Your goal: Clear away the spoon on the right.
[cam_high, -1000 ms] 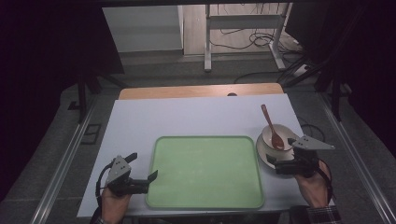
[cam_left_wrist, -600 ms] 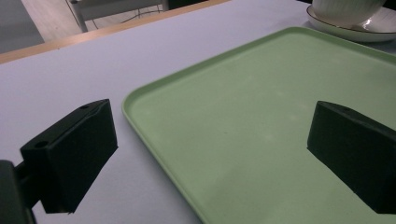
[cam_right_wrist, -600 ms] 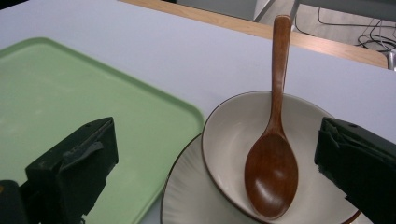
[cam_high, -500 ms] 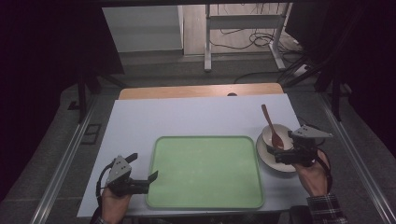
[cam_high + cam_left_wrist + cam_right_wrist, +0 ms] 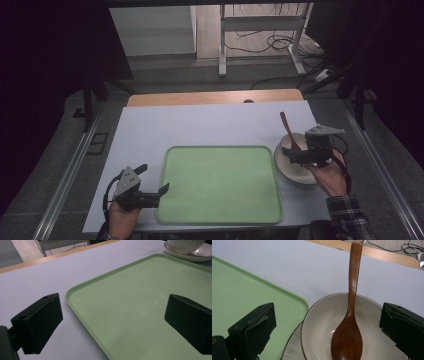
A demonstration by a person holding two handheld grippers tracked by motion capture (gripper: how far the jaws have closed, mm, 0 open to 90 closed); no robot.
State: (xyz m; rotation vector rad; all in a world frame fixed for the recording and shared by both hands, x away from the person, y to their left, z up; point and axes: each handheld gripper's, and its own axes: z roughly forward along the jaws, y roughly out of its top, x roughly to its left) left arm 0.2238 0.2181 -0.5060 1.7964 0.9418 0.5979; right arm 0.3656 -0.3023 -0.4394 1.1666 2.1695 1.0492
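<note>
Two tools gape wide: right tool [image 5: 291, 150] poised over the wooden spoon [image 5: 348, 322] in its bowl [image 5: 322, 315], ungrasped; left tool [image 5: 159, 194] idles beside the tray [image 5: 220, 180].

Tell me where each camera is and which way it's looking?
High view: above the person's side, looking forward and down on the table; both hands show, left gripper, right gripper.
Left gripper view: rides the left gripper, looks between its open jaws over the green tray.
Right gripper view: rides the right gripper, looks between its open jaws at the wooden spoon in the bowl.
All three views share the tray and bowl.
</note>
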